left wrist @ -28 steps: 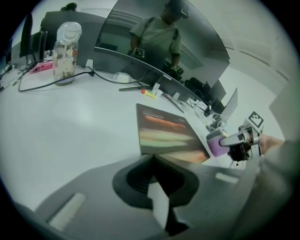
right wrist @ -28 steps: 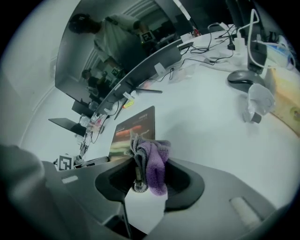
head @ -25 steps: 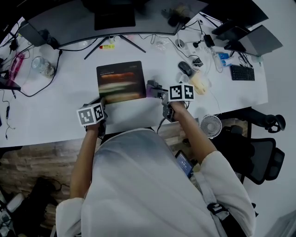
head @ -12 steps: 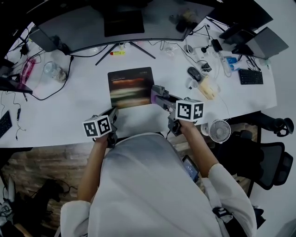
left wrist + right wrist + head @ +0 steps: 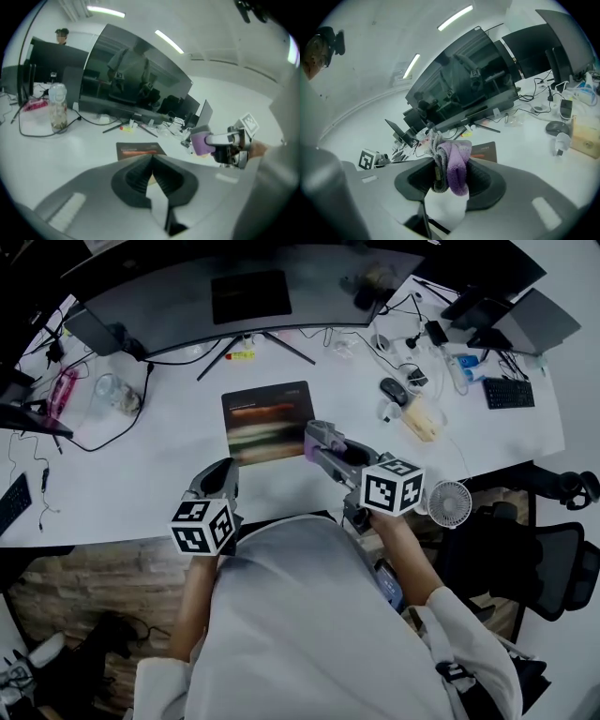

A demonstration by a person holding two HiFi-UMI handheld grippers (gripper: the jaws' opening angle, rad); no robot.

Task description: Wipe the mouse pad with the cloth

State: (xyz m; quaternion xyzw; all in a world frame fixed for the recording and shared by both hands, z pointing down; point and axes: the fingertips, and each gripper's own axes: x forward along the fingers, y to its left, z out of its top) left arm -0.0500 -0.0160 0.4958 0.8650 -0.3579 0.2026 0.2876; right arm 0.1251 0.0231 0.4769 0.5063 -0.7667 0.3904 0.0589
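White desk (image 5: 141, 474) spreads before you, with a broad curved dark monitor (image 5: 244, 301) at its back. The dark rectangular mouse pad (image 5: 267, 420) lies flat mid-desk, just ahead of both tools. Your right gripper (image 5: 317, 439) hangs by the pad's near right corner, jaws clamped on a bunched purple-and-grey cloth (image 5: 451, 165). Your left gripper (image 5: 151, 174) sits off the pad's near left, jaws pressed together with nothing between.

The cloth looks soft, limp and light; wipe with the wad that sticks out past the jaws. The pad is likely thin and apt to slide, so pin an edge.

The pad's print is blurred. The cloth seems held clear of the pad, but contact is hard to judge.
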